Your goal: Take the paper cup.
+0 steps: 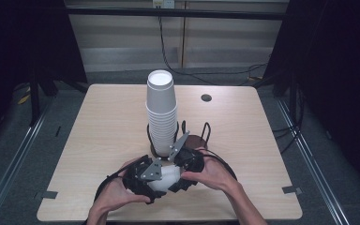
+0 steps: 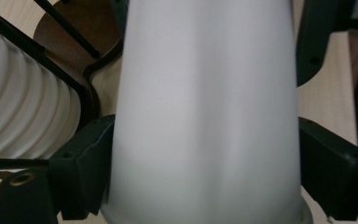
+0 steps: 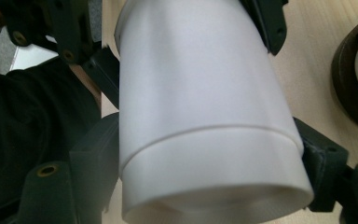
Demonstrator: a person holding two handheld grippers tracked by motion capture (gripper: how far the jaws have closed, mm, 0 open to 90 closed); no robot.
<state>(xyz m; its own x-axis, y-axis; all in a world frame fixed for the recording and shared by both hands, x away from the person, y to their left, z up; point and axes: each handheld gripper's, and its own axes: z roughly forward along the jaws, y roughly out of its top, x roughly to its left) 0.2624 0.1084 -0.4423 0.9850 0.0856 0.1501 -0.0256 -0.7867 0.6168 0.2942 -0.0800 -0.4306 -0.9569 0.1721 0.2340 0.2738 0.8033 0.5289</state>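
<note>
A white paper cup lies on its side just above the table's front edge, held between both grippers. My left gripper has a jaw against each side of the cup, near its rim. My right gripper grips the other end of the cup. There a step line runs around the wall, as if two cups were nested. Behind them, a tall stack of upside-down white cups stands in a black wire holder on a round brown base.
The light wooden table has a small dark hole at the back right. The ribbed cup stack and the holder's brown base lie close to my left jaws. Cables run over the floor beyond the table.
</note>
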